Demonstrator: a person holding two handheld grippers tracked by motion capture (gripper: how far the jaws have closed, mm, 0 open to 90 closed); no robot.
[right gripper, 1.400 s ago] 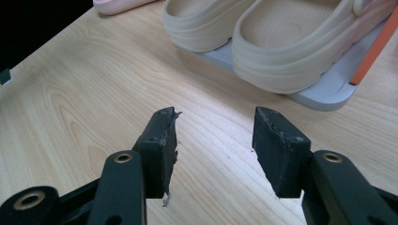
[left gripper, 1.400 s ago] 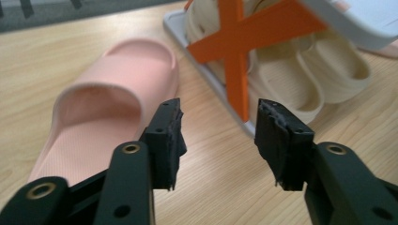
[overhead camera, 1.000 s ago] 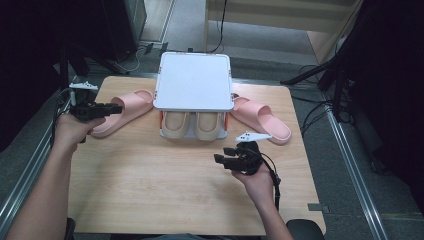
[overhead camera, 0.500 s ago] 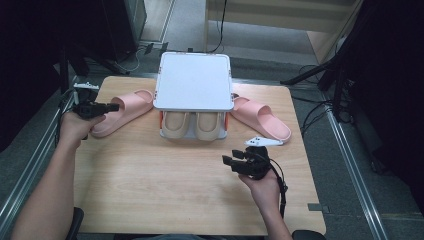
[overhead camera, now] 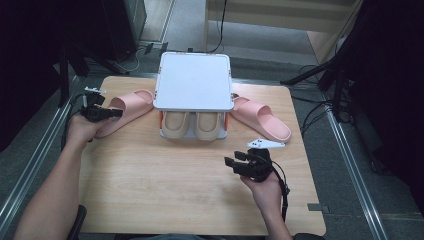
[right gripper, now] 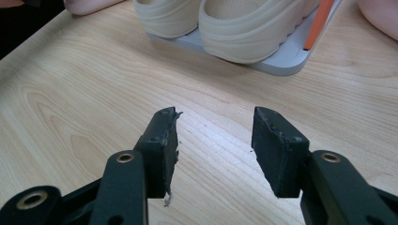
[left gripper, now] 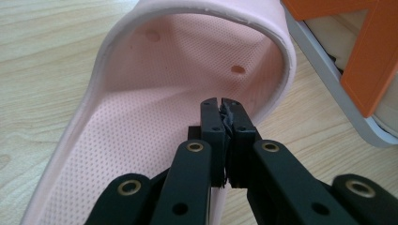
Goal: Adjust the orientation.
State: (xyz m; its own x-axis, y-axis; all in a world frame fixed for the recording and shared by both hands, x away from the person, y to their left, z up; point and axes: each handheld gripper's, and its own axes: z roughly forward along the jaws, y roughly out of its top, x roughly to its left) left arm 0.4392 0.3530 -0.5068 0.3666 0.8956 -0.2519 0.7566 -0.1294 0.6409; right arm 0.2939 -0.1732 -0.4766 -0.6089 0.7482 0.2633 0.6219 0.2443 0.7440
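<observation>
My left gripper (overhead camera: 111, 113) sits at about nine o'clock on the wooden table (overhead camera: 150, 190). Its jaws have just been closing, and now they look clenched tight. In the left gripper view the two black fingers (left gripper: 213, 123) meet over the side edge of the pink slipper (left gripper: 155, 93). I cannot tell for sure if a thin bit of that edge is pinched between them. The pink slipper lies flat on the table with its open end facing me in that view, and I can see the little dots on its inside. From above, this pink slipper (overhead camera: 125, 111) lies at about ten o'clock, just left of the shoe rack (overhead camera: 194, 80).

The shoe rack stands at twelve o'clock. It has a white top and orange side posts (left gripper: 361, 70). Two beige slippers (overhead camera: 194, 125) sit side by side on its low grey shelf, heels toward me. In the right gripper view the beige slippers (right gripper: 244, 28) are up ahead on the grey shelf.

The other pink slipper (overhead camera: 262, 119) lies at about two o'clock, just right of the rack.

My right gripper (overhead camera: 231, 164) hangs at about five o'clock. Its jaws stand wide apart and hold nothing. Bare wood shows between its two black fingers (right gripper: 277, 145).
</observation>
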